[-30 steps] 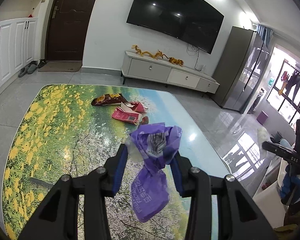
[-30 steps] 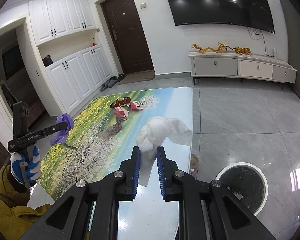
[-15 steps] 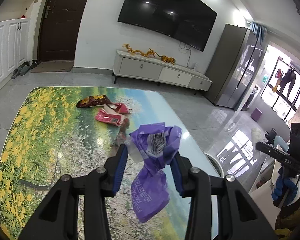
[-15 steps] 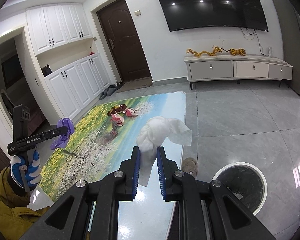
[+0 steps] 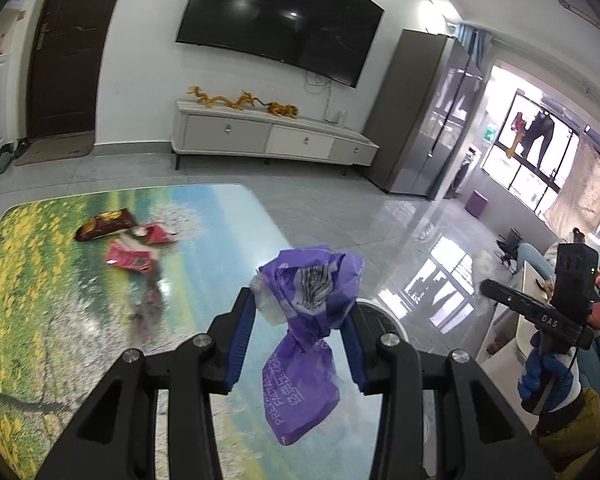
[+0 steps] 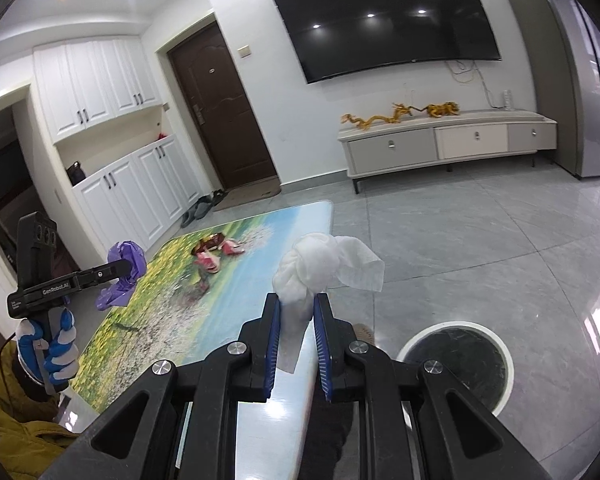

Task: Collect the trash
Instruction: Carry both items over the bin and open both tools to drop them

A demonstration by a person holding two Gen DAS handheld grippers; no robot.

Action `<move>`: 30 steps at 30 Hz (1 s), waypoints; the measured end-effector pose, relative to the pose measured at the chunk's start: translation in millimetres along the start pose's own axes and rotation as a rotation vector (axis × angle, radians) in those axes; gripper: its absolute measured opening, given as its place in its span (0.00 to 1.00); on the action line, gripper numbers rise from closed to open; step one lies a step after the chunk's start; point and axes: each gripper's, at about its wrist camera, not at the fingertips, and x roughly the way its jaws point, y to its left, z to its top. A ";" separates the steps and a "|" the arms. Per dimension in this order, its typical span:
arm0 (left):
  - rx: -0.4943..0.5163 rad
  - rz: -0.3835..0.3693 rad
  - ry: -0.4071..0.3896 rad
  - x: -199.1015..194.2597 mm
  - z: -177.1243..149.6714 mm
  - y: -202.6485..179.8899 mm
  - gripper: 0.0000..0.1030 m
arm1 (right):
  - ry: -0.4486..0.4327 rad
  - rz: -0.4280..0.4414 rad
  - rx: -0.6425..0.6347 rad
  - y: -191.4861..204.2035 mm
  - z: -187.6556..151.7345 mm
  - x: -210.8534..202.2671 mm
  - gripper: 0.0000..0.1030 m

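Observation:
My left gripper (image 5: pixel 300 312) is shut on a crumpled purple wrapper (image 5: pixel 306 344) and holds it above the table's right edge; it also shows in the right wrist view (image 6: pixel 124 270). My right gripper (image 6: pixel 296 312) is shut on a wad of white tissue (image 6: pixel 316 268) held over the table's near corner. A round white-rimmed bin (image 6: pixel 456 360) stands on the floor to the right; in the left wrist view its rim (image 5: pixel 384 316) peeks out behind the wrapper. Red and brown snack wrappers (image 5: pixel 128 240) lie at the far end of the table.
The table (image 5: pixel 40 300) has a glossy flower-landscape top. A TV cabinet (image 6: pixel 444 144) stands along the far wall under a large TV. A grey fridge (image 5: pixel 432 120) is at the right, white cupboards (image 6: pixel 112 176) at the left. The floor is shiny grey tile.
My left gripper has swung right with the purple wrapper, toward the table's right edge and the bin. My right gripper holds the tissue with little change.

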 end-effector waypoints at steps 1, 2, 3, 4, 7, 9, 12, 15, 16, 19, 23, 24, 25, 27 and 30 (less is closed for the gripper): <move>0.011 -0.012 0.010 6.6 2.8 -6.6 0.38 | -0.003 -0.006 0.008 -4.5 -0.5 -1.7 0.16; 0.025 -0.024 0.023 14.9 6.2 -15.1 0.38 | -0.007 -0.011 0.019 -10.1 -1.7 -3.9 0.16; 0.038 -0.033 0.034 22.7 9.4 -22.9 0.38 | -0.011 -0.016 0.031 -16.8 -2.9 -5.8 0.16; 0.052 -0.043 0.048 31.7 12.8 -31.1 0.38 | -0.013 -0.021 0.044 -22.5 -4.3 -7.0 0.16; 0.106 -0.073 0.100 68.0 23.3 -62.3 0.38 | -0.019 -0.040 0.082 -43.3 -8.4 -8.2 0.16; 0.138 -0.088 0.129 90.1 28.1 -80.0 0.38 | -0.016 -0.053 0.107 -58.0 -12.3 -7.4 0.16; 0.182 -0.110 0.197 137.9 34.0 -109.0 0.38 | 0.001 -0.078 0.159 -87.5 -21.4 -2.3 0.16; 0.194 -0.125 0.266 183.1 35.3 -127.2 0.38 | 0.033 -0.103 0.220 -119.1 -32.2 7.4 0.16; 0.197 -0.128 0.297 203.1 34.7 -134.8 0.38 | 0.048 -0.111 0.241 -129.7 -36.6 10.3 0.16; 0.215 -0.125 0.355 246.7 31.1 -151.4 0.38 | 0.103 -0.132 0.288 -157.8 -49.6 24.1 0.16; 0.227 -0.116 0.417 295.2 21.9 -166.9 0.39 | 0.182 -0.159 0.323 -186.1 -61.3 46.9 0.16; 0.228 -0.116 0.425 301.1 19.3 -168.0 0.40 | 0.197 -0.161 0.329 -190.5 -63.8 51.8 0.16; 0.229 -0.113 0.438 311.5 16.8 -171.0 0.41 | 0.211 -0.164 0.336 -195.6 -68.1 55.6 0.16; 0.229 -0.112 0.455 325.5 12.1 -173.7 0.41 | 0.237 -0.168 0.348 -205.1 -71.4 65.7 0.16; 0.216 -0.105 0.477 345.1 7.0 -175.5 0.42 | 0.271 -0.174 0.356 -212.1 -72.6 82.5 0.16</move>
